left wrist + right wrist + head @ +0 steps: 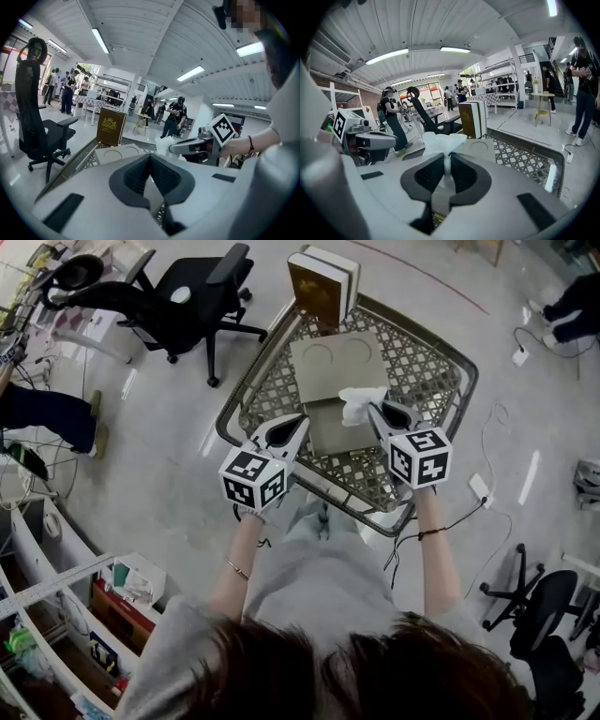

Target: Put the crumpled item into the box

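The crumpled white tissue (361,404) sticks up loosely, pinched between the tips of the right gripper (377,412). The flat beige box (333,367), with two round marks on its panel, lies just below and ahead of that gripper.

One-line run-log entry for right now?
right gripper: shut on crumpled tissue | left gripper: shut, empty | box: crumpled tissue not yet inside

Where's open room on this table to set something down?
Bare lattice lies right of the grey box, out to the table rim, and in a narrower strip left of it. The middle is crowded: the box, the left gripper, and the right gripper shut on the crumpled paper. An upright brown box takes the far edge.
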A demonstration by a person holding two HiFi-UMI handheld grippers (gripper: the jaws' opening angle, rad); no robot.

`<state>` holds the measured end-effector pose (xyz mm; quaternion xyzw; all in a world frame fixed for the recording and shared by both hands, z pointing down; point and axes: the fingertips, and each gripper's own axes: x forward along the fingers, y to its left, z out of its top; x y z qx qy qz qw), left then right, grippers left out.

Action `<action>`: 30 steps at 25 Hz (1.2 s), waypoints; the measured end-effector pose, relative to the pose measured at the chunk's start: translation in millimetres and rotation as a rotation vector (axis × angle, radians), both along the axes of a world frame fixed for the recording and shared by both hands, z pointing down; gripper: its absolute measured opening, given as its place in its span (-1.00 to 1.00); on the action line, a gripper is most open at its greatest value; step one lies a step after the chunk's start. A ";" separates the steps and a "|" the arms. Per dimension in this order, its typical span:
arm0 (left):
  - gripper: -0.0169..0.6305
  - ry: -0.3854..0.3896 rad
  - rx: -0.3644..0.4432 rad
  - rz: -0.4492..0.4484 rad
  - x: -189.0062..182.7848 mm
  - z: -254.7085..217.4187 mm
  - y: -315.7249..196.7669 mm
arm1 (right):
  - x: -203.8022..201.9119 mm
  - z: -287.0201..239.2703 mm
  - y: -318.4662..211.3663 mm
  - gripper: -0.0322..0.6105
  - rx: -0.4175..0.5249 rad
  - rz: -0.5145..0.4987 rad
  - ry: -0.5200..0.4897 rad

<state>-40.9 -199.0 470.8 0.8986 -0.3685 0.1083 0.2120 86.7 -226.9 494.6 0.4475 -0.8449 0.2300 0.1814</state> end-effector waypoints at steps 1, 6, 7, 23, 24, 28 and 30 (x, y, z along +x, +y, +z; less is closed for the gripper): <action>-0.89 -0.001 -0.008 0.006 0.9 4.6 -2.6 | -1.3 5.3 -1.7 -0.73 -0.014 0.003 -0.001; -0.90 -0.005 -0.060 0.005 -0.6 29.6 -10.8 | -6.7 33.2 -5.3 -0.73 -0.093 0.008 -0.012; -0.90 -0.004 -0.070 0.011 0.3 33.7 -12.4 | -7.6 37.7 -6.6 -0.73 -0.105 0.004 -0.010; -0.90 0.002 -0.216 0.086 13.2 95.3 -13.3 | -29.0 112.3 -10.4 -0.73 -0.307 -0.061 0.011; -0.90 0.001 -0.222 0.088 14.2 98.7 -13.0 | -29.2 116.5 -10.2 -0.73 -0.319 -0.063 0.017; -0.90 0.007 -0.245 0.087 16.8 108.0 -12.1 | -32.0 128.5 -10.4 -0.73 -0.369 -0.071 0.023; -0.90 0.010 -0.253 0.086 17.9 111.4 -12.6 | -32.8 133.1 -11.3 -0.73 -0.393 -0.074 0.030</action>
